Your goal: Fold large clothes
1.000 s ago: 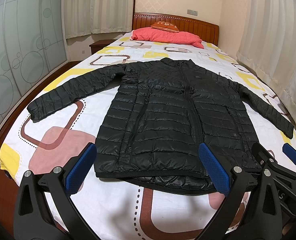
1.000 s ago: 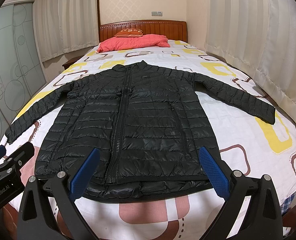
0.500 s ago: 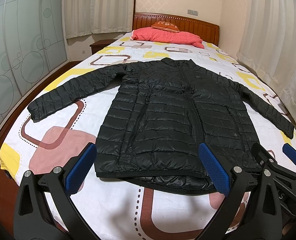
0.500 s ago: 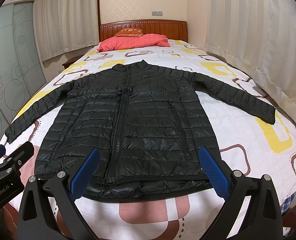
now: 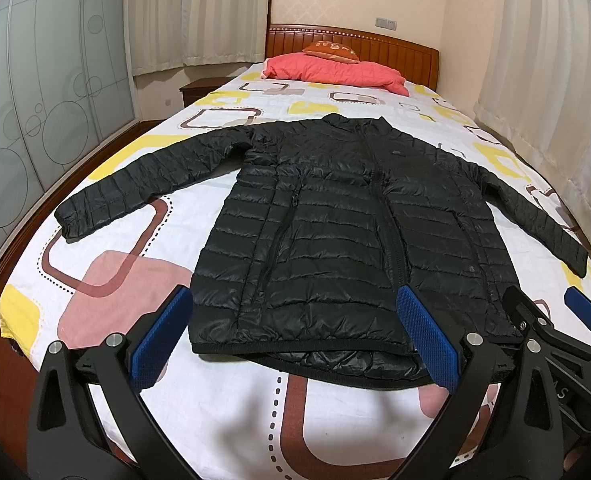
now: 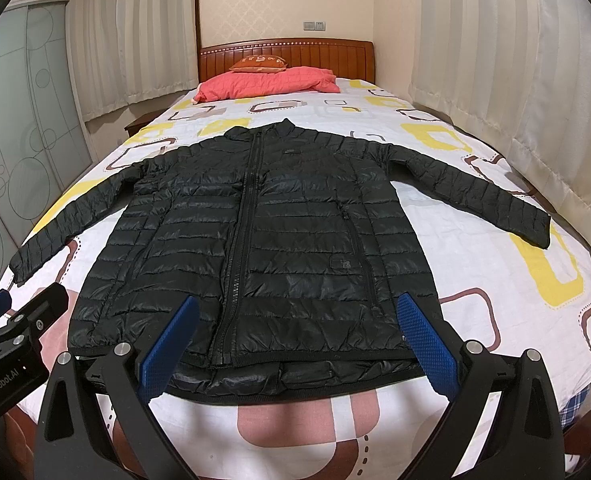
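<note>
A black quilted puffer jacket (image 5: pixel 347 232) (image 6: pixel 271 240) lies flat and zipped on the bed, front up, collar toward the headboard, both sleeves spread out to the sides. My left gripper (image 5: pixel 295 340) hovers open above the foot of the bed, over the hem's left half, holding nothing. My right gripper (image 6: pixel 295 344) is open too, over the hem's right half, and empty. Each gripper shows at the edge of the other's view: the right gripper (image 5: pixel 551 320) and the left gripper (image 6: pixel 23 312).
The bed (image 5: pixel 115 280) has a white cover with pink, yellow and brown shapes. A red pillow (image 5: pixel 335 72) and an orange cushion (image 6: pixel 261 63) lie by the wooden headboard (image 6: pixel 335 56). Curtains hang on the right, glass wardrobe doors (image 5: pixel 23 120) stand left, beside a nightstand (image 5: pixel 199 90).
</note>
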